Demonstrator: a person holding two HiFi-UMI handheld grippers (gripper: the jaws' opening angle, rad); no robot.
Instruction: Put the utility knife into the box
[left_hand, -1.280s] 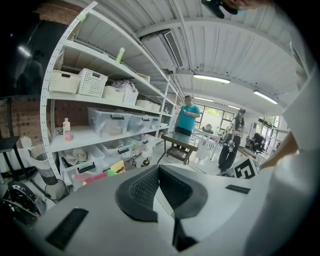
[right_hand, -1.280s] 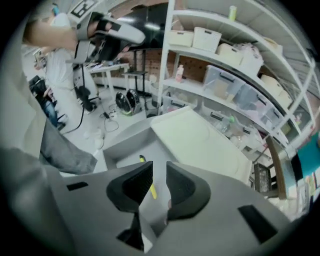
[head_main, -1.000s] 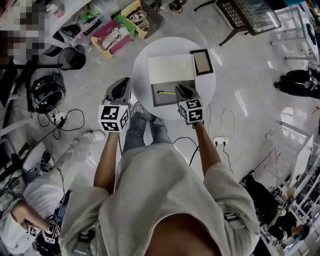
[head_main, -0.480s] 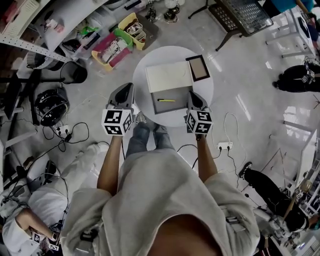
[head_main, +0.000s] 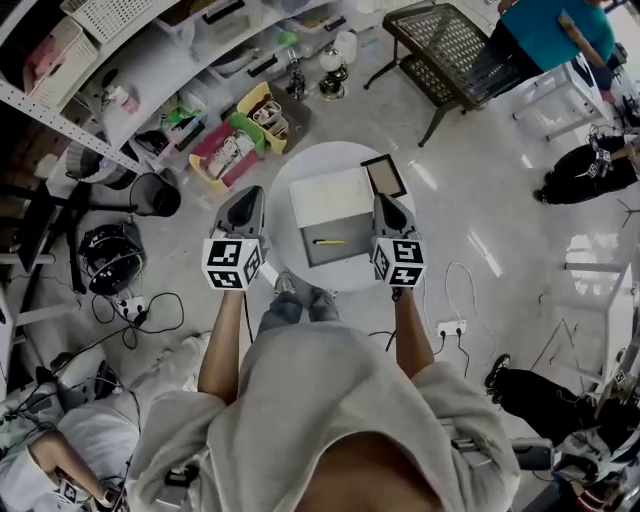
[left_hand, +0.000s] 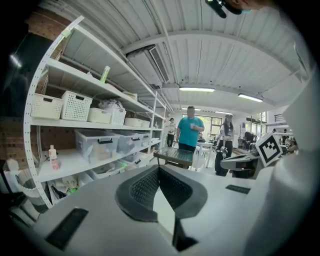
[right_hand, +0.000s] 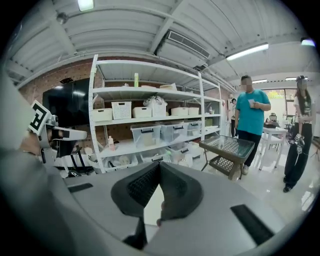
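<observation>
Head view: the round white worktop (head_main: 285, 180) stands on open floor (head_main: 480, 200). There is free room to its right and near side. The far left is crowded with shelving (head_main: 150, 60), coloured bins (head_main: 235, 150) and cables (head_main: 150, 310). A mesh table (head_main: 450, 40) stands beyond the far right. The box (head_main: 335, 195) lies open at the worktop's middle, with its white half farther off and its grey half nearer. The utility knife (head_main: 328, 241) lies flat inside the grey half. A small dark framed panel (head_main: 384, 175) sits just beside the box, near the far right rim. The bins hold pale items I cannot identify. The left claw (head_main: 250, 192) hangs off the worktop's left edge, over the floor. The right claw (head_main: 385, 203) sits at the right rim, beside the box and apart from the knife. A second ago the right claw was over the grey half, close to the knife; it has since drawn back to the side. The worktop also looks smaller and farther below.

Left gripper view: the left claw (left_hand: 159, 167) is pressed together on nothing. It points level at shelving with white baskets and clear tubs, and at a person in a teal shirt (left_hand: 190, 131).

Right gripper view: the right claw (right_hand: 159, 164) is likewise pressed together and empty. It faces the shelving, the mesh table and the same person.
</observation>
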